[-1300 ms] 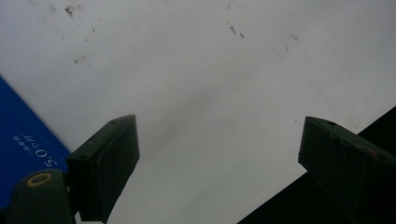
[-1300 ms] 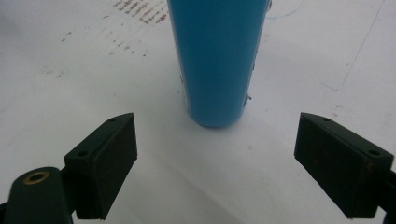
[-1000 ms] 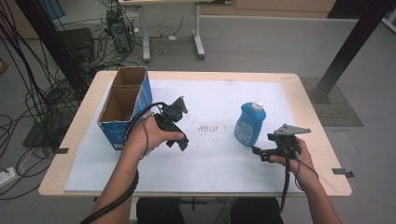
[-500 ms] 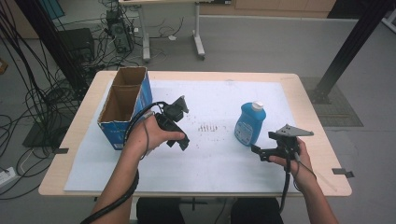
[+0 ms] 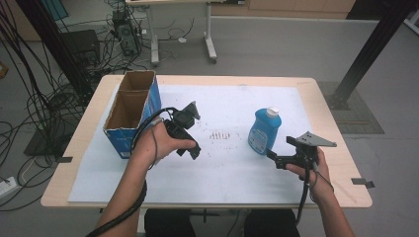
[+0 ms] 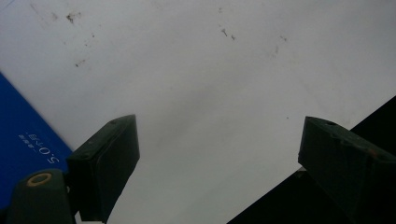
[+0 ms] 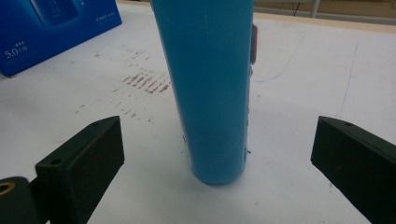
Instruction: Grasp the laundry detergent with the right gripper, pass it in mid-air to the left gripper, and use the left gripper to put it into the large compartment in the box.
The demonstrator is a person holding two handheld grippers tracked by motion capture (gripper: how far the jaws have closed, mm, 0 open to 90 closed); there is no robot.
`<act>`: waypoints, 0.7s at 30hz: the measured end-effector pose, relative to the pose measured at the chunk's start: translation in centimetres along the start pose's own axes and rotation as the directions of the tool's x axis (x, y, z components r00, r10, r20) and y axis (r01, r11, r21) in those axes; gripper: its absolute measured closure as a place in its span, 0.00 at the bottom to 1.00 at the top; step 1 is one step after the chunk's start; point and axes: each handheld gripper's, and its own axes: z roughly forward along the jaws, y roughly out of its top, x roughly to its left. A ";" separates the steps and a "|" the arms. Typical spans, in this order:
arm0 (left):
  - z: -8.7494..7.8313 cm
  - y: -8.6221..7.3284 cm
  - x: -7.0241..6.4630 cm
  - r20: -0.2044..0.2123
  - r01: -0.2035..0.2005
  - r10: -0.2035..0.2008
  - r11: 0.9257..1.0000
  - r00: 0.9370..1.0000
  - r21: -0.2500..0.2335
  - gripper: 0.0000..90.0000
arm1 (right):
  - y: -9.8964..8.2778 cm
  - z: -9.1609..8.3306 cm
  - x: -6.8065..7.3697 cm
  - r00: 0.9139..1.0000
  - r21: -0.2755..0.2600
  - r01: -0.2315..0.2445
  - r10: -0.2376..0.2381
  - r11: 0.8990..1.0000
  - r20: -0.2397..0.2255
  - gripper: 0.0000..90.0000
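Observation:
A blue bottle [image 5: 264, 131] with a white cap stands upright on the white mat at the right. My right gripper [image 5: 272, 159] lies low just in front of it, pointing at its base. In the right gripper view the bottle [image 7: 210, 93] rises between the two jaws of my right gripper [image 7: 218, 140]; they have just been opening and stand well off its sides. My left gripper [image 5: 194, 150] is held near the middle of the mat, tilted down. In the left gripper view my left gripper [image 6: 219, 149] is open over bare mat.
An open-topped blue cardboard box [image 5: 154, 101] stands at the left of the table, close to my left hand; its side [image 6: 23, 144] shows beside the left jaw. Brown smudges [image 5: 221, 134] mark the mat between the grippers. Cables and a desk frame lie on the floor beyond.

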 end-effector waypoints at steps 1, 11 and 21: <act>0.0 0.0 0.0 0.000 0.000 0.000 1.000 1.000 -0.001 0.14 | 0.0 0.0 0.0 1.000 -0.006 0.003 -0.003 1.000 -0.004 0.02; -0.4 -0.1 -0.2 0.001 -0.003 0.003 1.000 1.000 -0.013 0.14 | -0.4 0.1 0.2 1.000 -0.082 -0.002 0.001 0.997 -0.016 0.03; -0.6 0.1 -0.3 0.003 -0.003 0.003 1.000 1.000 -0.021 0.14 | -0.4 0.2 0.4 1.000 -0.125 0.014 -0.015 0.992 -0.013 0.03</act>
